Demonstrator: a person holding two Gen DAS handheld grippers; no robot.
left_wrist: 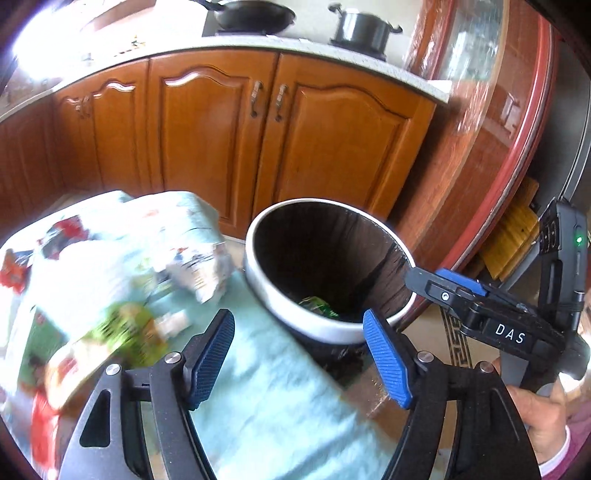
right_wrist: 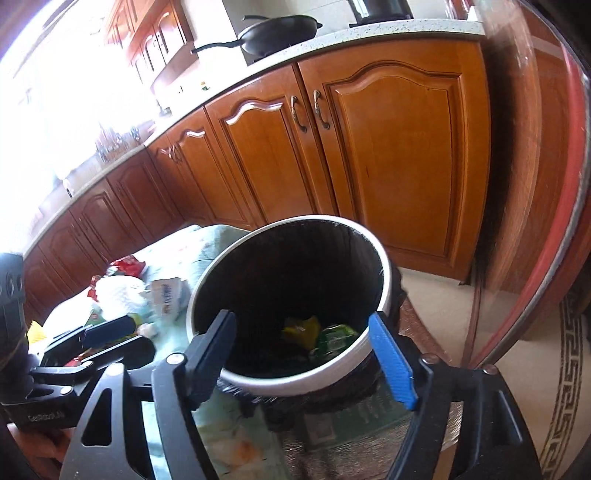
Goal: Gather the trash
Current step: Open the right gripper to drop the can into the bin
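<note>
Kitchen; right gripper (left_wrist: 424,275) (lettered "DAS")

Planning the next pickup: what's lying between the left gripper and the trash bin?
In the left wrist view, only bare pale-green cloth lies between the open left gripper and the trash bin; the wrappers sit off to the side.

We are in a home kitchen: wooden cabinet doors (left_wrist: 221,140) under a speckled countertop (right_wrist: 369,38), a black wok (left_wrist: 255,16) and steel pot (left_wrist: 364,27) on top.
</note>
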